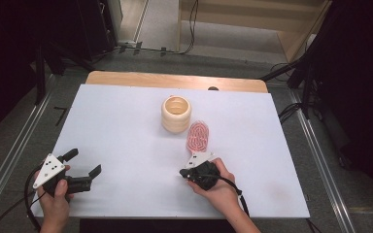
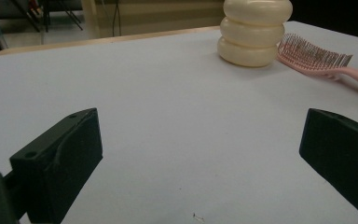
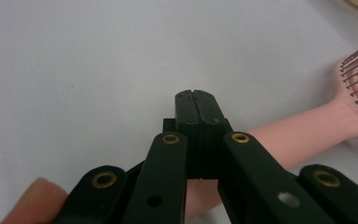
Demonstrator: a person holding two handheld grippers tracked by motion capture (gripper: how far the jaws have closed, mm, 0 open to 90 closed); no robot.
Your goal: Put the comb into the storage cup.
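Two black grippers are over the white table (image 1: 126, 145): the right gripper (image 3: 196, 95), jaws pressed together on nothing, hovers above the handle of the pink plastic hairbrush (image 1: 198, 136) lying beside the cream ribbed cup (image 1: 176, 114), while the left gripper (image 1: 83, 162) stands wide open and empty.

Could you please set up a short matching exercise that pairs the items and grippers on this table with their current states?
Things:
1. left gripper
2. right gripper
3. pink hairbrush
4. cream ribbed holder

States:
A. stands upright, empty
B. fingers pressed together above the brush handle
C. lies on the table, bristles up
D. fingers wide apart, nothing between them

Pairs: 1-D, 2-B, 3-C, 4-A
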